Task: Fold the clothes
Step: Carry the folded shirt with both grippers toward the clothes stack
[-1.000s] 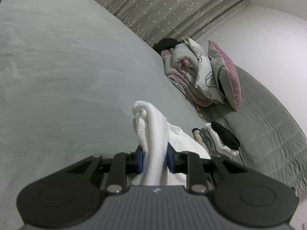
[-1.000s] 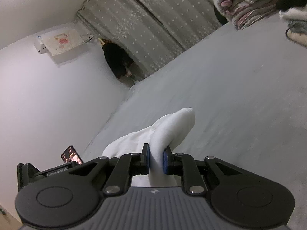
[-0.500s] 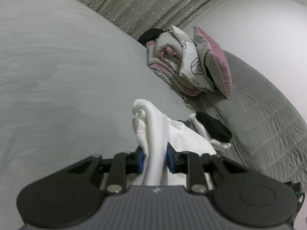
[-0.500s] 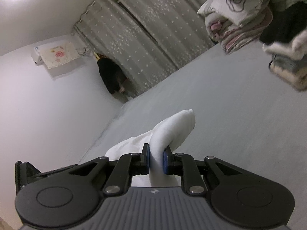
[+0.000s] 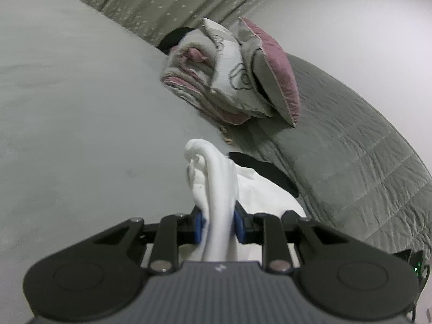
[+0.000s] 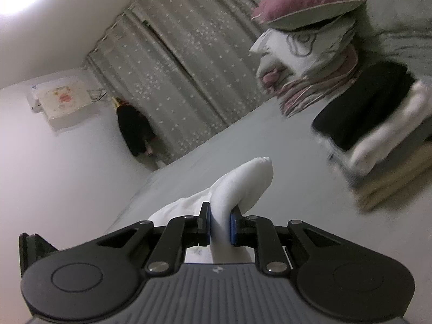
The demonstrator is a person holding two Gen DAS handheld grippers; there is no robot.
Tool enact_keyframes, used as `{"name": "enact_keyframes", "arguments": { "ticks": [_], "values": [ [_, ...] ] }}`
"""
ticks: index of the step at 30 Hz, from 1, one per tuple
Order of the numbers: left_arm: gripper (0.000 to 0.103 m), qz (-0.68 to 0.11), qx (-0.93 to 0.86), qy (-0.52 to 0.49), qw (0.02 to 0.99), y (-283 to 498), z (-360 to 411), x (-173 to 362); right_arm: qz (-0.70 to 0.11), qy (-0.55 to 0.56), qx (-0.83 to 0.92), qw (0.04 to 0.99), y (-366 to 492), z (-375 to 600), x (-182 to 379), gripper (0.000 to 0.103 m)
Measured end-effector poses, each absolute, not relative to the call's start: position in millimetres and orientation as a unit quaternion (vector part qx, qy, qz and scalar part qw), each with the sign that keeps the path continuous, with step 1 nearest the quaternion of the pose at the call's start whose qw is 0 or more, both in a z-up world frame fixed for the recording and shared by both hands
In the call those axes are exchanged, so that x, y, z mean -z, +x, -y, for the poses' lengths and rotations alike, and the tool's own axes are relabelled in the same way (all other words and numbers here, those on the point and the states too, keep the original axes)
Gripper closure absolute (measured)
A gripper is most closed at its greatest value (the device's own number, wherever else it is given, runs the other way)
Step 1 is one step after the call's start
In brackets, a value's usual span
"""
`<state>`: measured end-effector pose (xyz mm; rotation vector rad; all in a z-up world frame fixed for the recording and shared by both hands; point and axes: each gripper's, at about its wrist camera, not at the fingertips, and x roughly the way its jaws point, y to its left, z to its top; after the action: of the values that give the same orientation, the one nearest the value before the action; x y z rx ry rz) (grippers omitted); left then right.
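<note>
White garment [image 5: 216, 186] is held off the bed [image 5: 81, 135] at 2 points, 1 bunch of cloth in each hand-held gripper. Bed surface: light grey sheet, wide and flat, filling most of both views. Grey quilted cover [image 5: 351, 162] lies along the bed's far side in the left wrist view. Starred grey curtain [image 6: 189, 67] hangs behind the bed. Folded bedding bundle [image 5: 216, 75] with a pink-backed pillow [image 5: 272, 64] leaning on it sits on the bed near the curtain. Stack of folded clothes [image 6: 378, 140], black piece on top, white and beige below, rests on the bed just beside the bundle; blurred in the right wrist view. Left hand-held gripper [image 5: 218, 228]: jaws closed tight on a thick fold of the garment, cloth rising above the blue pads. Right hand-held gripper [image 6: 220, 226]: jaws likewise clamped on a rolled fold of the white garment [image 6: 243, 181].
</note>
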<state>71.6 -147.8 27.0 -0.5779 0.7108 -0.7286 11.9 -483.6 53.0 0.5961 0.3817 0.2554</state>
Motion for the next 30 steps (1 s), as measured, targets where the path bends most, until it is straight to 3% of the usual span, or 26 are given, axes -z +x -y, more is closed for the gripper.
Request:
{"name": "enact_keyframes", "arguments": {
  "ticks": [18,27,30],
  "values": [
    [0.082,-0.296,0.394,-0.284,0.823,148.5,345.9,-49.1,-0.197,0.266,-0.116,0.936,111.0,675.5,-131.1,0.087],
    [0.082,-0.289,0.351,-0.275,0.847,191.3,386.4,-8.6,-0.247,0.269,-0.093,0.926,182.3,716.7,-89.2,0.087],
    [0.076,-0.296,0.333,-0.244,0.861,203.4,396.3,12.4,-0.265,0.248,-0.044,0.931,197.2,716.4,-62.6,0.084]
  ]
}}
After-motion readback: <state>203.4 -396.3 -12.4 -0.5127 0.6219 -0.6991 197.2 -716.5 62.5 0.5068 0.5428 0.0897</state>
